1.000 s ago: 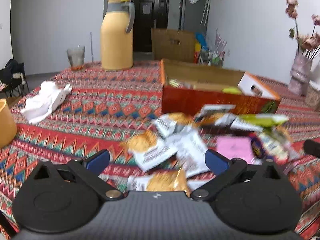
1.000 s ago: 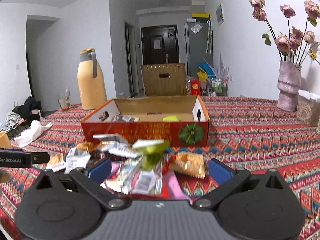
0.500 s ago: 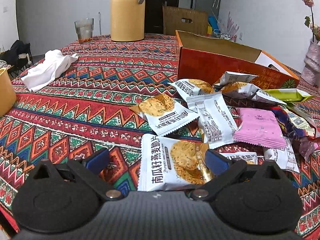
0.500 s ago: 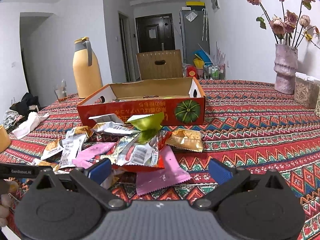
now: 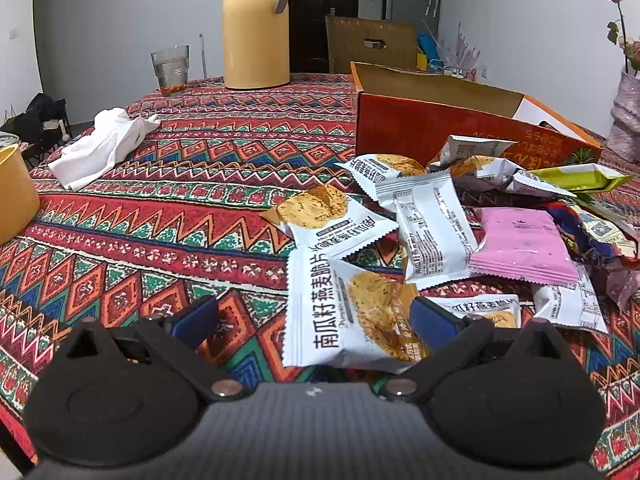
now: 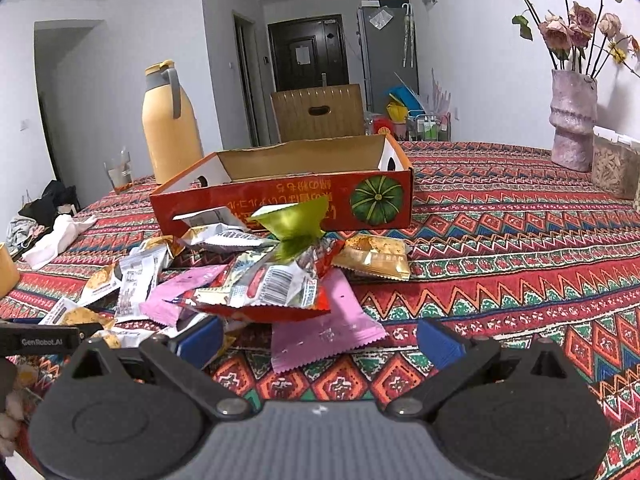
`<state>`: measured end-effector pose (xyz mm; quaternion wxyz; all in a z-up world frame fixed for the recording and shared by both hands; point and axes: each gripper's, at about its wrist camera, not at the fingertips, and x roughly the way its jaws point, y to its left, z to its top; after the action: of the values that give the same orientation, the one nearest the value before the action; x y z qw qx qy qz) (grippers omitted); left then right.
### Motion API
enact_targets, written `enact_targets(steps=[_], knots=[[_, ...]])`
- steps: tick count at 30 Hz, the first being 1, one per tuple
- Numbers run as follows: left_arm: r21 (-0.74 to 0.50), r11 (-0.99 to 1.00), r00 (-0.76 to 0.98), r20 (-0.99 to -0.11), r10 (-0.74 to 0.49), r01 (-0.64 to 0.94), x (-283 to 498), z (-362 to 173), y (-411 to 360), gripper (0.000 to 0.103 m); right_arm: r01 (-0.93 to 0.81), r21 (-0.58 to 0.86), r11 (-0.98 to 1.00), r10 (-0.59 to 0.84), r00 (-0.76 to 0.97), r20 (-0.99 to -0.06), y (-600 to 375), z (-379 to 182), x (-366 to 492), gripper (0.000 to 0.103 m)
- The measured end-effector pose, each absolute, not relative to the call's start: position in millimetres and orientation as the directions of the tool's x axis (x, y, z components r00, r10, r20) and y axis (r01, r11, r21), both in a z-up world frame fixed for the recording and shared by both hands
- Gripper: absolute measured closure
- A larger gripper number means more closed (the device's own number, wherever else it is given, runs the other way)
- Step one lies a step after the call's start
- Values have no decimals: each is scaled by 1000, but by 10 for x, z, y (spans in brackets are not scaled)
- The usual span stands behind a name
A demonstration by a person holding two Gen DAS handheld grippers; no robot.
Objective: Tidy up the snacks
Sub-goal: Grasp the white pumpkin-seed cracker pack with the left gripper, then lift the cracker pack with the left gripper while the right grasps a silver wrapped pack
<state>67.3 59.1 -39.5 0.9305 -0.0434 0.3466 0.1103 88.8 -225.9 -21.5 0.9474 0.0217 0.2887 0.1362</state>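
We recorded the left hand-held gripper (image 5: 314, 316) spread wide, empty, a white oat-crisp packet (image 5: 344, 316) lying between its fingers on the counter (image 5: 192, 184). The right hand-held gripper (image 6: 320, 338) gaped equally, empty, over a pink packet (image 6: 324, 328). The snack pile lay just before the orange box (image 6: 288, 200).

Both views were evenly lit by diffuse indoor light, with only soft shadows under the snack packets (image 5: 436, 232) and foil glare on the green wrapper (image 6: 292, 220). Fisheye distortion bowed the walls and tablecloth (image 6: 500, 256) toward the edges, and dark vignetting filled the corners. Focus was sharp at mid-range; the gripper bodies at the bottom were dark and slightly soft.
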Motion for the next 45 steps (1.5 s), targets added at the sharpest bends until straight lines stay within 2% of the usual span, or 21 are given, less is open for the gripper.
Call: enact_targets(steps=[2,4,8,12,16,27,45], knots=[[-13,974,744,-647,166,-228,641,-397,585,1,-244,122,962,270,795,-543,-2266,-224,891,0],[-18,975,756,-635,161,-223,601,-396,564,7,-242,123,962,269,795,-544,-2267,-229,895,0],[-31,982,781,-611,129,-186,531,-373,503,37,-239,125,963,268,794,-545,-2274,-236,901,0],[-61,982,792,-601,109,-181,506,-352,511,59,-240,125,963,269,794,-545,-2278,-237,902,0],[-96,978,796,-598,92,-185,501,-339,570,63,-237,126,963,266,794,-546,-2278,-243,906,0],[-136,982,851,-524,38,-128,388,-164,555,86,-234,127,964,265,795,-546,-2281,-252,908,0],[-124,985,890,-452,54,-122,398,101,512,89,-278,136,951,308,810,-500,-2155,-44,978,0]])
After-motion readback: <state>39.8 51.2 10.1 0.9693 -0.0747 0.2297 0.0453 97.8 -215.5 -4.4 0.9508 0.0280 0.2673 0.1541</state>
